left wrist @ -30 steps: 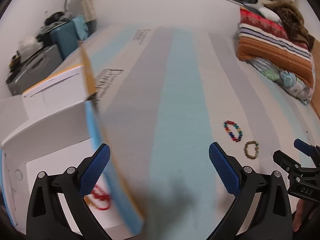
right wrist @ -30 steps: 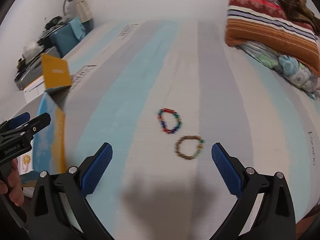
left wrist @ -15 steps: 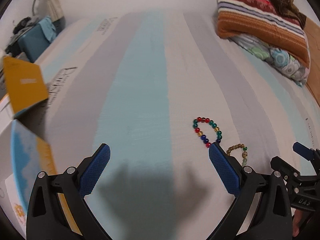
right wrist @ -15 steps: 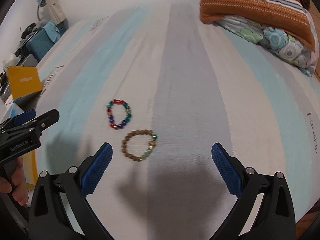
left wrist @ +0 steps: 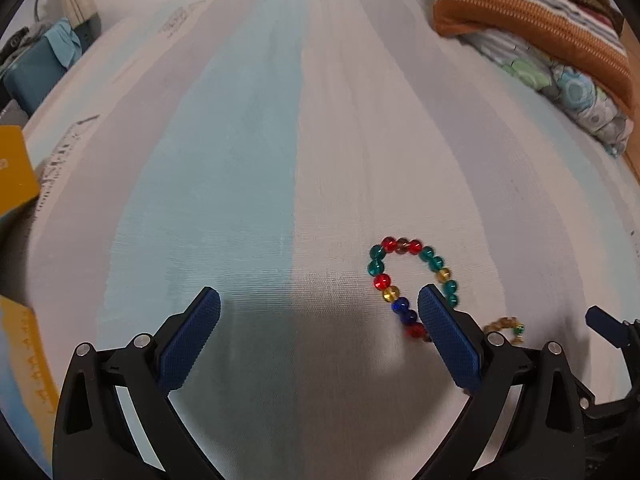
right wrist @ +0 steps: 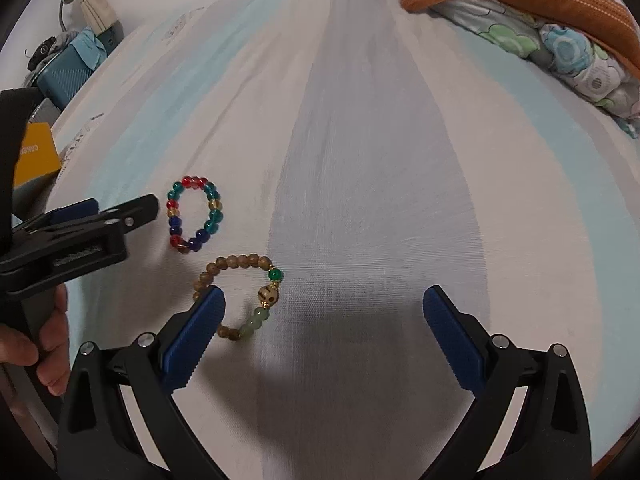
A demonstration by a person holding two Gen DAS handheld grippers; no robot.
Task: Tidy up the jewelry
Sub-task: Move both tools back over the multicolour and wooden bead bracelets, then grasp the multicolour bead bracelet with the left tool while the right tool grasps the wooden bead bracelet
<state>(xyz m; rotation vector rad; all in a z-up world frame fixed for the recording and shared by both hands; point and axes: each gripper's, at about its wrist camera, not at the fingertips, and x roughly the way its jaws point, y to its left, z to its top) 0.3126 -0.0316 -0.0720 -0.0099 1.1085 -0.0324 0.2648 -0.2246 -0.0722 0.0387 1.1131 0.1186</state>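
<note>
A bracelet of red, teal, blue and yellow beads (left wrist: 382, 280) (right wrist: 176, 216) lies on the striped bed sheet (left wrist: 256, 128). A brown wooden-bead bracelet with green beads (right wrist: 244, 262) (left wrist: 505, 324) lies just beside it. My left gripper (left wrist: 320, 304) is open and empty; its right finger (left wrist: 448, 336) covers the near end of the coloured bracelet. My right gripper (right wrist: 322, 300) is open and empty; its left finger (right wrist: 192, 336) overlaps the brown bracelet's near left side. The left gripper also shows in the right wrist view (right wrist: 100, 216), just left of the coloured bracelet.
A yellow and blue cardboard box (left wrist: 16, 176) (right wrist: 34, 156) stands at the left edge of the bed. Folded striped and floral blankets (left wrist: 532, 20) (right wrist: 540, 12) are piled at the far right. A teal suitcase (right wrist: 68, 76) stands beyond the bed's far left.
Both grippers have moved forward and lower towards the two bracelets, which now sit at the fingertips. The left gripper has swung away from the box, which has slid to the left edge.
</note>
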